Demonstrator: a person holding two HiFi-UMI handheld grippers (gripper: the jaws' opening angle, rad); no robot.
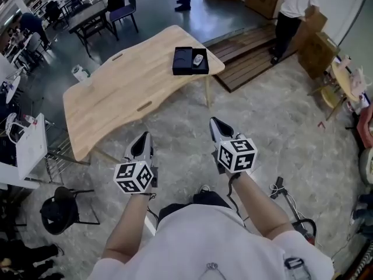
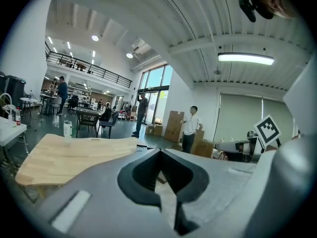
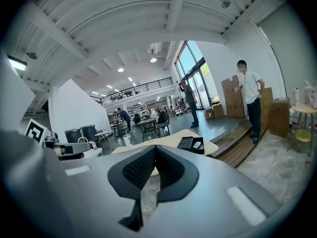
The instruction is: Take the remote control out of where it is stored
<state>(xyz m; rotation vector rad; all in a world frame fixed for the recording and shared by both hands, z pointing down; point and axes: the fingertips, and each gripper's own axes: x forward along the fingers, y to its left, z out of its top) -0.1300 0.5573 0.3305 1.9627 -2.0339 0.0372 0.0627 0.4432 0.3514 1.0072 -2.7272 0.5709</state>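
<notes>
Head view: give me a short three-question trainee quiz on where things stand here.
1. True or false: the right gripper holds the remote.
2. Where is the black box that bears the remote? A: near a corner of the table; B: mid-table; C: on the floor.
3. Fill in: the jaws of the left gripper are ___ (open/shut).
Key: 1 false, both grippers are held low, well short of the table; 2 A; 3 shut, with nothing between them.
</notes>
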